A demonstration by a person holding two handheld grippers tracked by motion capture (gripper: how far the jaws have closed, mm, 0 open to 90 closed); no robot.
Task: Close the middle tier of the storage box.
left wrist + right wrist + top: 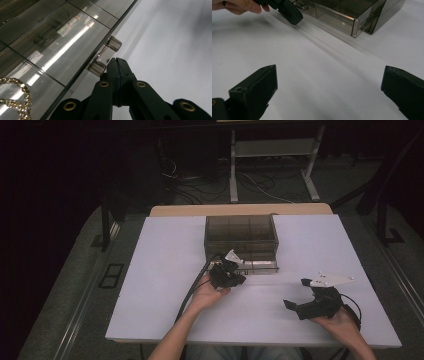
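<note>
Two black jaws of my left gripper (117,62) are pressed together, tips against the one clear handle (104,55) of the smoked drawer box (241,236), clamping nothing. One drawer (342,21) stands pulled out; one gold chain (18,100) lies inside. My right gripper (295,295) rests wide apart, empty, on the table (160,270).

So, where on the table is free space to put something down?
The white table is bare left of the smoked drawer box, right of it too, and between the left gripper and right gripper. It is crowded at the pulled-out drawer by its handle.
</note>
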